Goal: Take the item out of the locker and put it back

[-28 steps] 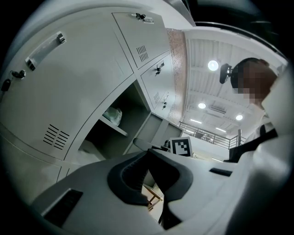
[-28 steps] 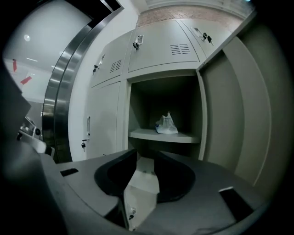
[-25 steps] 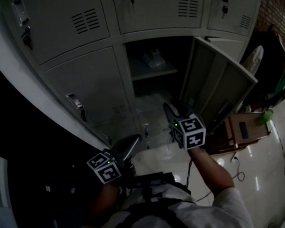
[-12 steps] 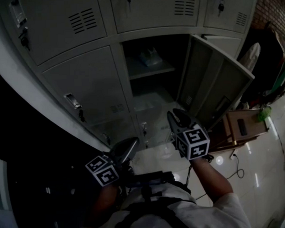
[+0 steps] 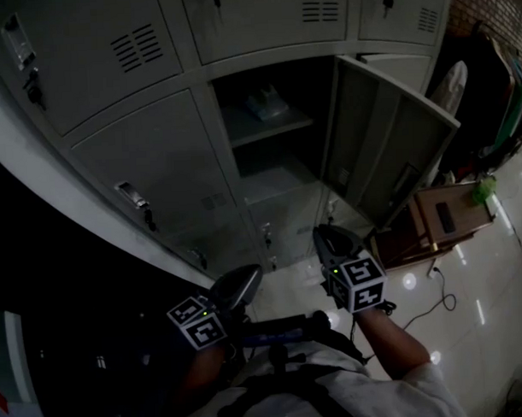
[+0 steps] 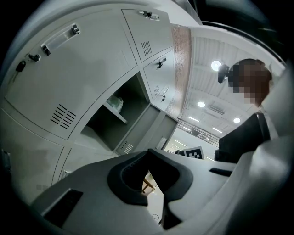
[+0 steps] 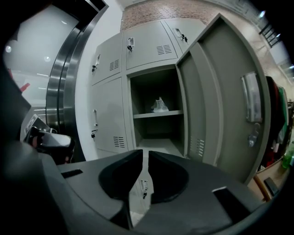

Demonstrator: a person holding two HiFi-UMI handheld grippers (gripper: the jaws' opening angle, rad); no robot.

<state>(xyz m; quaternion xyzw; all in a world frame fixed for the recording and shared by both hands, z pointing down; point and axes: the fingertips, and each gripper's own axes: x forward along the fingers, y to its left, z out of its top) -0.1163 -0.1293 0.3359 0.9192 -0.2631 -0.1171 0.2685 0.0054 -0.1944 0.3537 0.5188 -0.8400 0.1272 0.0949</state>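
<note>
The locker (image 5: 276,151) stands open, its door (image 5: 387,148) swung out to the right. A pale crumpled item (image 5: 264,103) lies on the upper shelf, also visible in the right gripper view (image 7: 159,105) and the left gripper view (image 6: 115,103). My right gripper (image 5: 323,233) hangs low in front of the locker, well short of the opening. Its jaws are closing, with only a thin slit between the tips (image 7: 146,153) and nothing in it. My left gripper (image 5: 246,276) is held near my body, its tips together (image 6: 148,152) and empty.
Closed lockers (image 5: 157,164) surround the open one. A low wooden stool (image 5: 441,218) with a dark object on it stands right of the door, and a green thing (image 5: 485,189) is beside it. A cable (image 5: 443,295) trails over the glossy floor. Clothes hang at far right.
My right gripper has drawn back from the locker and sits lower and nearer my body. The left gripper has barely shifted. The locker and the item on the shelf look unchanged.
</note>
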